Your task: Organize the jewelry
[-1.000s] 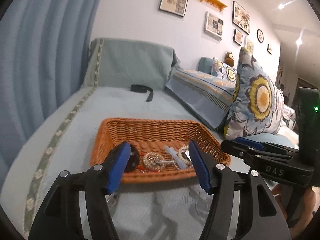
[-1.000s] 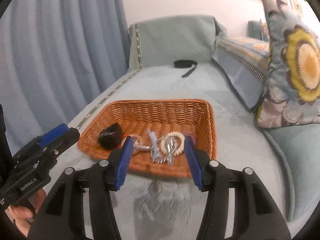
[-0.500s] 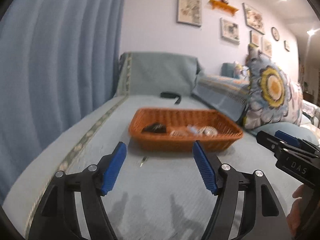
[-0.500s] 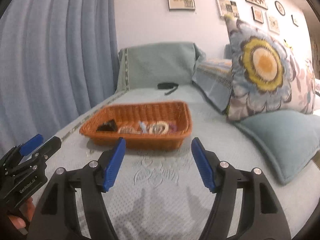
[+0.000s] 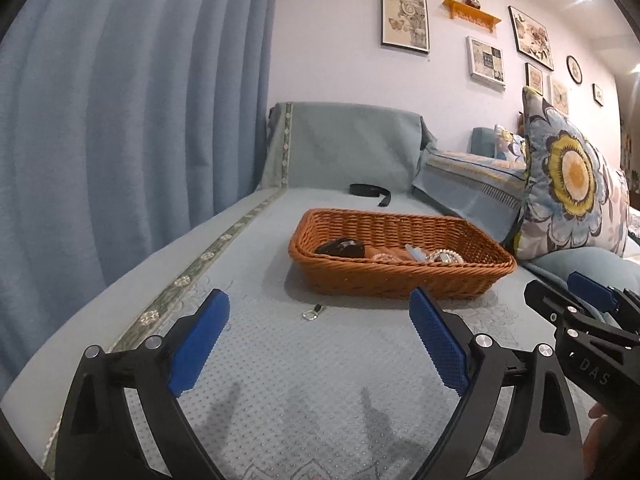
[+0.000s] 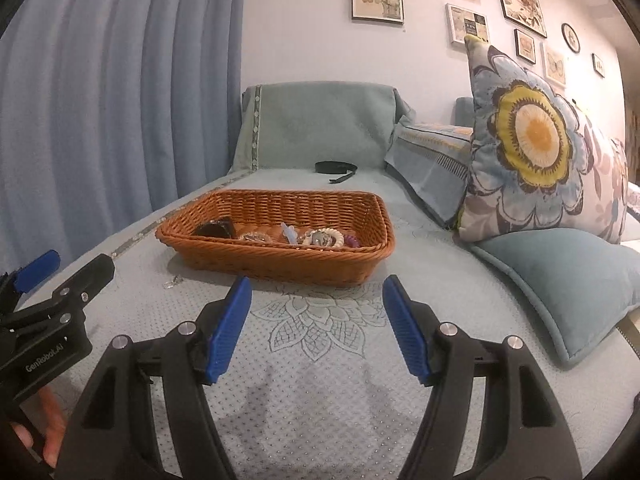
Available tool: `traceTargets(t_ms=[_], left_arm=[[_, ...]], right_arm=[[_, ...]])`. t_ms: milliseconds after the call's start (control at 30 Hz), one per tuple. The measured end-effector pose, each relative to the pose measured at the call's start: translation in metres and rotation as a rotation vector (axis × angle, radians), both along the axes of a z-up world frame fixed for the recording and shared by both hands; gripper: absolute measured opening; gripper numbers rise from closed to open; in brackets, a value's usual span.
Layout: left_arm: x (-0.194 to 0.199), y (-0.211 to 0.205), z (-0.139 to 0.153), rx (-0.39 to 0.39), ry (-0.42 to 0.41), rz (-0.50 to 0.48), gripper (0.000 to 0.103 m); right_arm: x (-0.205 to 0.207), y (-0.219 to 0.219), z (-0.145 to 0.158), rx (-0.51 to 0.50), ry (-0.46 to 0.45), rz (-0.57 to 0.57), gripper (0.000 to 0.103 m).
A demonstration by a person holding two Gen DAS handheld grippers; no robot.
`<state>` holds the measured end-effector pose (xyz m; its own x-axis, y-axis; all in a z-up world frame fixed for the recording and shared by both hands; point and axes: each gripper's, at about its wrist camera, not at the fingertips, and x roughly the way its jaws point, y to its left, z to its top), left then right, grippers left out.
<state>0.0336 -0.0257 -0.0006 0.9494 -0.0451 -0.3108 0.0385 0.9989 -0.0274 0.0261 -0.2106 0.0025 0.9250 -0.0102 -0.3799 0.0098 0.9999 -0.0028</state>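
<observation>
Jewelry fills the near end of the wicker basket point(image 6: 276, 236): a cream coiled bracelet point(image 6: 324, 237), a pale blue clip point(image 6: 289, 234), a silvery piece point(image 6: 253, 236), something purple point(image 6: 351, 240) at the right end and a dark object point(image 6: 216, 227) on the left. It is all heaped against one wall, I judge so that it can be sorted from a single spot. One small metal ring-like piece point(image 5: 311, 313) lies loose on the bedcover point(image 5: 328, 376), just outside the basket's front wall, nearer my left side. It looks like a stray that belongs with the rest, though I cannot make out what kind of piece it is.

My left gripper point(image 5: 318, 340) hangs low over the bedcover, and its jaws have just been opening; they stand very wide with nothing between them but fabric. The stray piece sits ahead of them, between their tips and the basket, which suits a reach forward for it. My right gripper point(image 6: 318, 324) hovers beside it, centred on the embroidered flower point(image 6: 316, 320) in front of the basket; its jaws opened too, and they stand partly spread and empty. Each tool shows at the edge of the other's view, so the two are close together, side by side.

Farther off, a black strap point(image 6: 336, 168) lies on the bedcover behind the basket, well apart from it. A floral cushion point(image 6: 532, 148) leans up on the right, with a plain blue-green cushion point(image 6: 560, 276) lying flat in front of it, and a blue curtain point(image 5: 120, 100) hangs on the left.
</observation>
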Motion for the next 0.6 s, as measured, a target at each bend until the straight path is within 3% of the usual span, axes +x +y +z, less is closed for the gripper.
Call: traceTargets(t_ms=[600], left_arm=[[0.0009, -0.0001, 0.0015, 0.000, -0.002, 0.003, 0.089]], right_arm=[[0.0029, -0.0040, -0.0015, 0.023, 0.008, -0.006, 0.064]])
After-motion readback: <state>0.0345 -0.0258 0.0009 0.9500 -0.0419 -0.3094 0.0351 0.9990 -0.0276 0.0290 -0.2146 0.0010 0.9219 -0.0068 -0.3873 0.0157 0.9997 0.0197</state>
